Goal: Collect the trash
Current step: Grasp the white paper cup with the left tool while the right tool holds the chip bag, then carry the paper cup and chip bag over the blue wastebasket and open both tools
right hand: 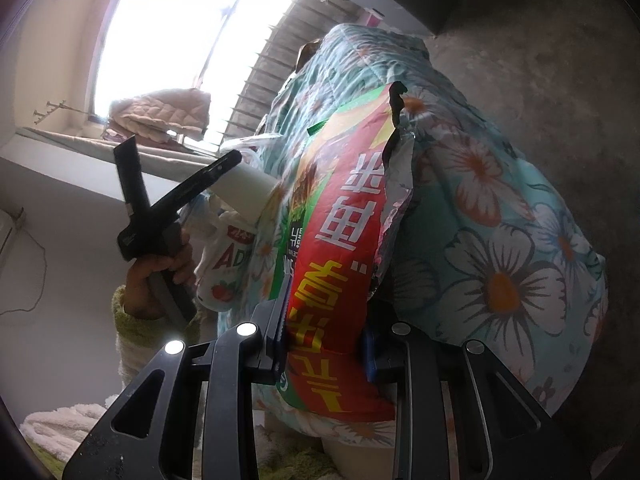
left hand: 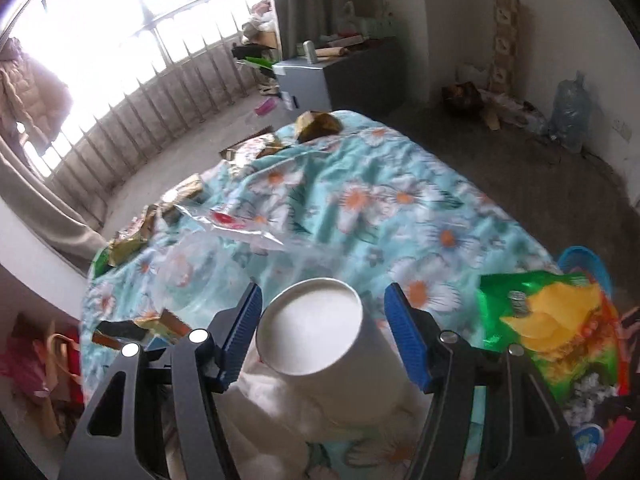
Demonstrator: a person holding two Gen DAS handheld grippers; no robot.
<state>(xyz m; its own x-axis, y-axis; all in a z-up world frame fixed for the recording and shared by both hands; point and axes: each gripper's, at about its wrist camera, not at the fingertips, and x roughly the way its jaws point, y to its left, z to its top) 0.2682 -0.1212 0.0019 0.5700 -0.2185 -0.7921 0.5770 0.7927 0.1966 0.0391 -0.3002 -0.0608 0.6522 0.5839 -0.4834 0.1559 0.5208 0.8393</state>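
Left wrist view: left gripper [left hand: 322, 334] is pointing down over a bed covered by a turquoise daisy-print quilt [left hand: 360, 200]. A white paper cup [left hand: 320, 336] is sitting upside down between the blue pads [left hand: 406, 336], base facing the camera. Left pad is touching or nearly touching the cup wall; right pad is standing clear with a visible gap, so the jaws are sitting open around the cup, not clamping it. A clear plastic bag [left hand: 236, 228] is lying on the quilt past the cup. Gold foil wrappers [left hand: 176, 200] are strewn along the far left edge of the bed. A green and yellow chip bag [left hand: 548, 320] is showing at right, with a blue basket [left hand: 584, 264] behind it. A grey cabinet [left hand: 316, 80] is standing by the window railing.

Right wrist view: right gripper [right hand: 324, 344] is clamping the red and green chip bag [right hand: 340, 240], both pads pressing its lower end, torn silver-lined top pointing away over the quilt [right hand: 500, 220]. At left a hand [right hand: 160, 276] in a fuzzy green-white sleeve [right hand: 136, 336] is holding the left gripper [right hand: 176, 184], its fingers spread around the white cup [right hand: 248, 192]. A white carton with strawberry print [right hand: 224, 272] is lying just below the cup. A pink padded jacket [right hand: 160, 116] is hanging at the window.
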